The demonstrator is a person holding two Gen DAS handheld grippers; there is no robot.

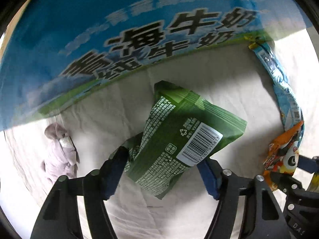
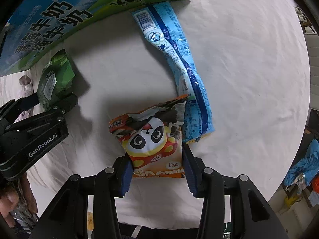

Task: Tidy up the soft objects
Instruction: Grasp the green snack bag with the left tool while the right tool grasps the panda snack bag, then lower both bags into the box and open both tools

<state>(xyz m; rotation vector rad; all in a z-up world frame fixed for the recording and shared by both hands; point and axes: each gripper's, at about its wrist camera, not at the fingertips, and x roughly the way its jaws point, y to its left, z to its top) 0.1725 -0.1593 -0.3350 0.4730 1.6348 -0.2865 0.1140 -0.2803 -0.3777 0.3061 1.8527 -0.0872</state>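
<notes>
My left gripper [image 1: 161, 169] is shut on a green snack bag [image 1: 179, 135] with a barcode and holds it above the white cloth; the bag also shows in the right wrist view [image 2: 54, 77]. My right gripper [image 2: 156, 169] is shut on an orange panda snack bag [image 2: 151, 137], which also shows in the left wrist view [image 1: 283, 155]. A long light-blue packet [image 2: 179, 63] lies on the cloth beyond the panda bag and also shows in the left wrist view [image 1: 283, 83].
A large blue and green milk carton box [image 1: 99, 39] stands at the back and also shows in the right wrist view [image 2: 59, 20]. A small lilac plush toy [image 1: 59, 151] lies at the left. The white cloth [image 2: 249, 69] covers the round table, with clutter beyond its right edge.
</notes>
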